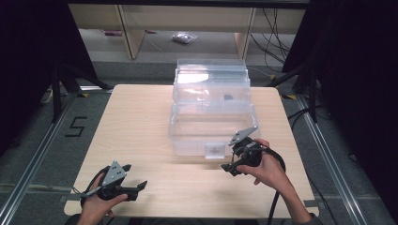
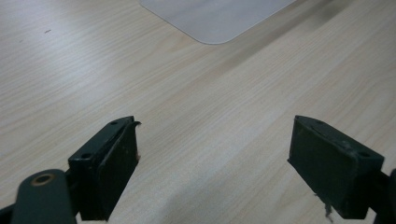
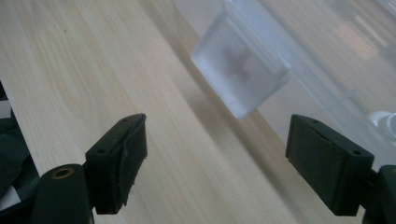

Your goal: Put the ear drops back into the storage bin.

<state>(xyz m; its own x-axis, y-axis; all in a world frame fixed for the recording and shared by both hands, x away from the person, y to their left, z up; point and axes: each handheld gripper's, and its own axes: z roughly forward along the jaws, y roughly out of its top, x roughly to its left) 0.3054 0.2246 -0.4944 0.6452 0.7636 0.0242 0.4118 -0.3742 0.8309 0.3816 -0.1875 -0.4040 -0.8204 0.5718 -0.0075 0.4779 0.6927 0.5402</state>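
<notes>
Black grippers with blocky screw-holed jaws, grey three-cornered top plates, trailing black cables

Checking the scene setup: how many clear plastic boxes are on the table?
1. The clear plastic box stands at the table's far middle, its front latch near the right gripper. Nothing visible could hide another.

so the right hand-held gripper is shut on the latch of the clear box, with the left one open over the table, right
Not quite. The right hand-held gripper is open too: the right gripper view shows its jaws wide apart, short of the latch of the clear box. The left hand-held gripper is open over the table.
</notes>
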